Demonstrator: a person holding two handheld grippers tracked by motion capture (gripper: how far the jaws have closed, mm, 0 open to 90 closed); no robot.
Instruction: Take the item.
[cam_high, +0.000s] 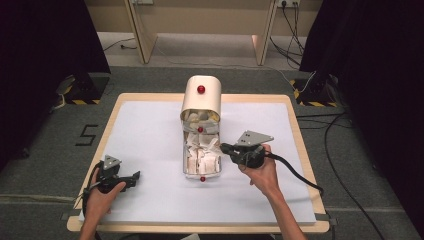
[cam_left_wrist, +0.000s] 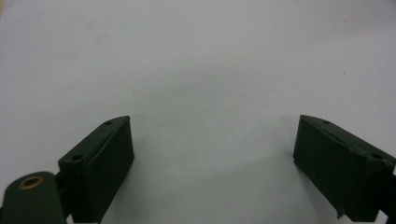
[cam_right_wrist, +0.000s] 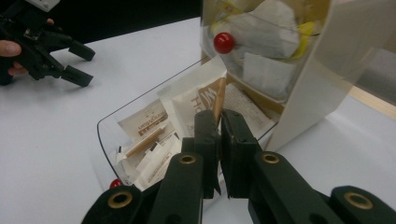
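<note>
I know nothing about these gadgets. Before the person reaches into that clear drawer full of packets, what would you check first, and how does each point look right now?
1. Clear drawer pulled out of the cream container: ok, it stands open with its packets exposed.
2. Right gripper near the drawer: ok, it sits just at the drawer's side.
3. Right jaws ready to take a packet: not ok, they are closed together with nothing between them.
4. Left gripper out of the way: ok, it rests apart on the white sheet, jaws wide open.
5. Which packet is loose enough to lift: cannot tell, they overlap.
</note>
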